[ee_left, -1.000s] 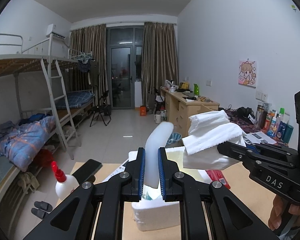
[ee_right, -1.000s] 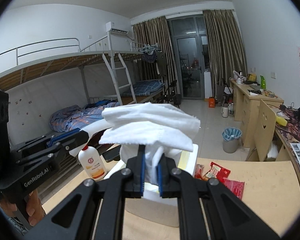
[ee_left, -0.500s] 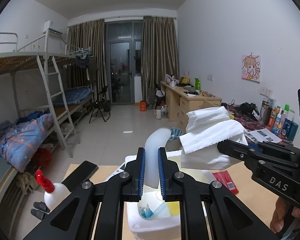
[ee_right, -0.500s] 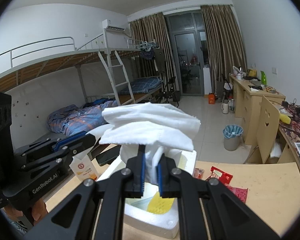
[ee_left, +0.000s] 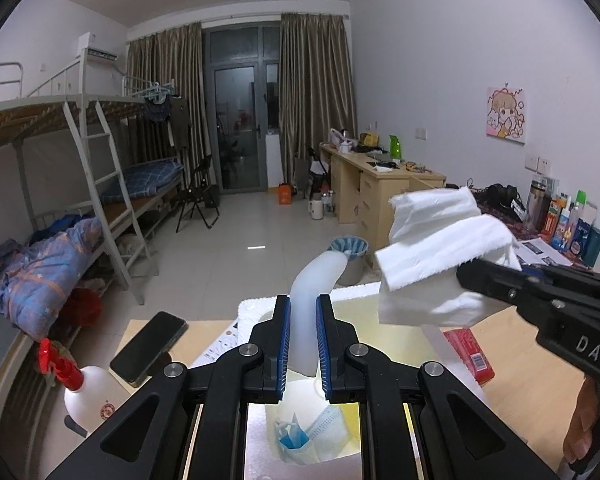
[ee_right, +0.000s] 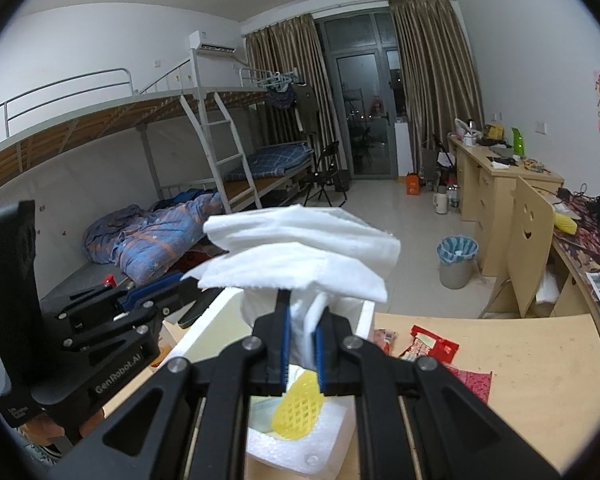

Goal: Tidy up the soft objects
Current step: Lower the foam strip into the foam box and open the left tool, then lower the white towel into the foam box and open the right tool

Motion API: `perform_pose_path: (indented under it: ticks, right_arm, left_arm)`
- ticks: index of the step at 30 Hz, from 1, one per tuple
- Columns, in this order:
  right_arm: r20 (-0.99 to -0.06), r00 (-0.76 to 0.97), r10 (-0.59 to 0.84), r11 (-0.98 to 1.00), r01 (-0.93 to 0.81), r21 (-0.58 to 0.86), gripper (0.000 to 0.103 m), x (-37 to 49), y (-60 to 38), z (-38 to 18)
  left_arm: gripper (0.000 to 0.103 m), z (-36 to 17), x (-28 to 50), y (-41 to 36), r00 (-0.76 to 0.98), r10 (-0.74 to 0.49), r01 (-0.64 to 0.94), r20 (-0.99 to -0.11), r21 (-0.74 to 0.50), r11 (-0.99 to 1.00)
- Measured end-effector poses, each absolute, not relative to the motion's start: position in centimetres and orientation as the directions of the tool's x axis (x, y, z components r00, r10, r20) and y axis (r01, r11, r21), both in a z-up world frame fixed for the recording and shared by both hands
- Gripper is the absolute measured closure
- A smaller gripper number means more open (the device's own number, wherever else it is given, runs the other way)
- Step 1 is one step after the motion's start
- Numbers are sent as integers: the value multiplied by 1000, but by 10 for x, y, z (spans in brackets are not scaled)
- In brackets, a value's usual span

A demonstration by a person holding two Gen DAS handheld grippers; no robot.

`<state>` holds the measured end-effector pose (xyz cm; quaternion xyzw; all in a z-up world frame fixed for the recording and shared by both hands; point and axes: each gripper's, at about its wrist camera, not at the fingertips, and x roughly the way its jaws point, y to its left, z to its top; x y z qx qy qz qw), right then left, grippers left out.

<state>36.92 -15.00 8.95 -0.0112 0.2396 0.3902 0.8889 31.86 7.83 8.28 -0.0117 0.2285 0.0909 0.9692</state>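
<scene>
My left gripper (ee_left: 303,350) is shut on a white bent foam strip (ee_left: 314,288) and holds it above the white foam box (ee_left: 256,308). My right gripper (ee_right: 303,354) is shut on a wad of white tissue (ee_right: 300,256), also over the foam box (ee_right: 300,446); the tissue shows at the right of the left wrist view (ee_left: 440,256). Inside the box lie a blue face mask (ee_left: 308,438) and a yellow foam net (ee_right: 298,406). The left gripper appears at the left of the right wrist view (ee_right: 188,288).
The box stands on a wooden table (ee_right: 532,364). A black phone (ee_left: 150,346) and a white bottle with a red sprayer (ee_left: 86,394) sit left of the box. Red snack packets (ee_right: 432,346) lie to its right. A wooden chair (ee_right: 530,248) stands beyond the table.
Both grippers have risen and tilted down over the foam box, so its inside with the mask and yellow net now shows. Both keep their hold.
</scene>
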Motion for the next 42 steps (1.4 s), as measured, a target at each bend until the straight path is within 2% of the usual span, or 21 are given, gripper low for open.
perform_pose_path:
  ticks: [17, 20, 23, 24, 26, 27, 28, 29, 30, 33, 42]
  right_arm:
    - [-435, 585, 684, 701, -692, 171, 90, 376, -151, 93]
    - [-434, 587, 684, 702, -690, 173, 90, 377, -152, 94]
    - [-433, 588, 683, 704, -689, 173, 90, 378, -152, 94]
    - [-432, 590, 682, 705, -688, 174, 90, 378, -152, 94]
    - [-430, 592, 682, 706, -686, 176, 90, 380, -154, 94]
    - [-429, 593, 681, 707, -684, 177, 90, 380, -154, 94]
    - [-428, 594, 681, 708, -684, 177, 90, 381, -155, 94]
    - [-429, 595, 680, 708, -683, 176, 90, 382, -155, 94]
    - [-429, 595, 680, 709, -683, 176, 90, 382, -155, 94]
    - [-430, 595, 679, 709, -683, 175, 90, 383, -154, 94]
    - [-430, 593, 681, 707, -686, 174, 90, 381, -154, 92]
  left_arm:
    - [89, 77, 327, 73, 867, 144, -154, -478, 19, 988]
    - [81, 76, 328, 72, 864, 145, -151, -482, 26, 988]
    - [78, 76, 327, 72, 867, 149, -152, -475, 31, 988]
    - [74, 76, 326, 72, 871, 154, -158, -467, 30, 987]
    - [49, 77, 324, 70, 873, 168, -166, -458, 46, 985]
    - [24, 77, 323, 70, 872, 171, -166, -459, 53, 985]
    - [11, 77, 322, 69, 874, 165, -160, -458, 51, 986]
    - [7, 77, 321, 69, 877, 164, -160, -452, 47, 986]
    - [4, 78, 319, 68, 883, 170, -166, -437, 47, 985]
    - [2, 80, 314, 61, 894, 198, -176, -401, 91, 980]
    - [2, 80, 316, 65, 886, 202, -188, -417, 75, 979]
